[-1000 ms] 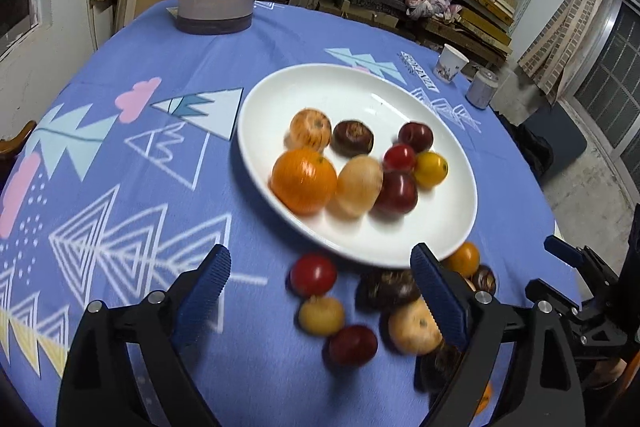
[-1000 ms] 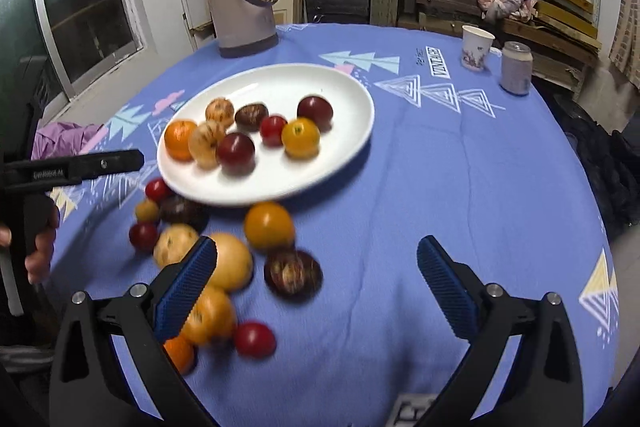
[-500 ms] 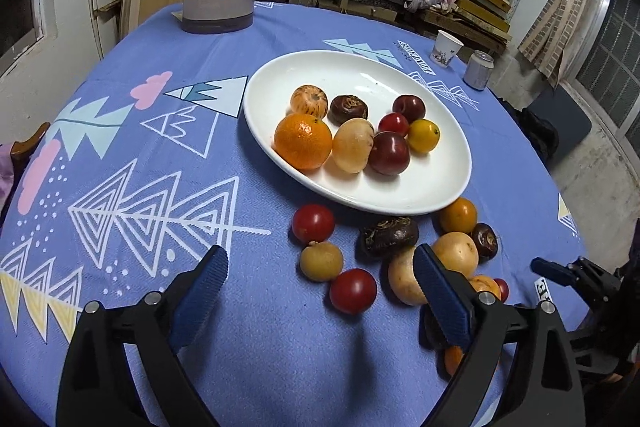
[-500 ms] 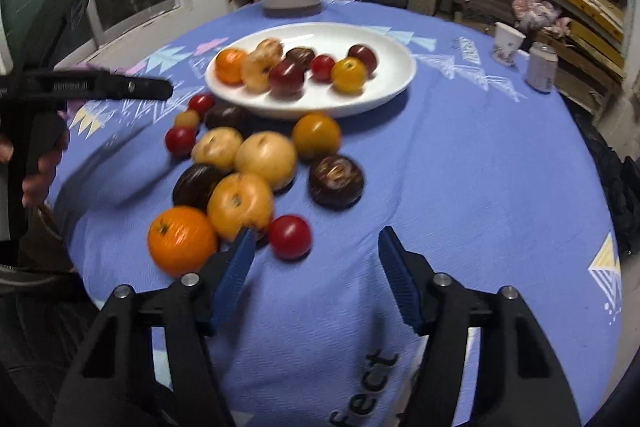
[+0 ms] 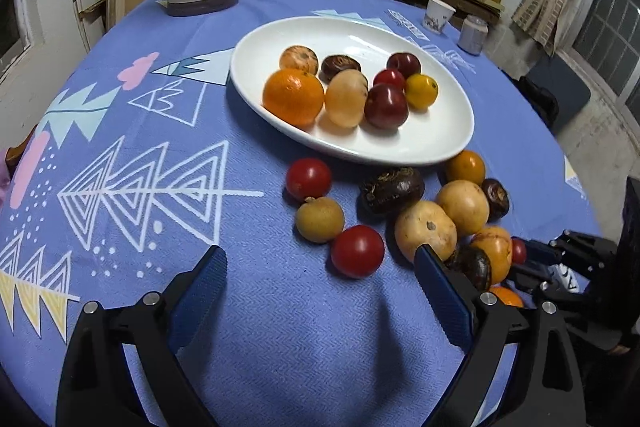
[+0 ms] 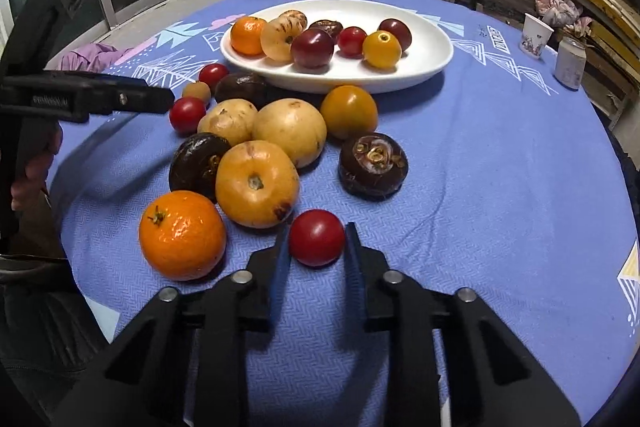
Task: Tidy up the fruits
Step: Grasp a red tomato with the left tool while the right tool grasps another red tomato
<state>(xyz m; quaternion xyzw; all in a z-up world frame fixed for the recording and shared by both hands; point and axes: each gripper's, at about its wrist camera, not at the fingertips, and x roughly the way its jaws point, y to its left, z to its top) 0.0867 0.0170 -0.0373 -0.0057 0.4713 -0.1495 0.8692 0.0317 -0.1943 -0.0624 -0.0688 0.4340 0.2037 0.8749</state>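
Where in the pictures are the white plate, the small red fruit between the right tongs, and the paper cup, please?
white plate (image 5: 436,143): left wrist view, bare near rim.
small red fruit (image 6: 316,237): right wrist view, middle of its skin.
paper cup (image 6: 537,35): right wrist view, its side wall.

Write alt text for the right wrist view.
The right gripper is shut on a small red tomato lying on a blue tablecloth. Loose fruit is clustered just beyond it, in front of a white plate already holding fruit.
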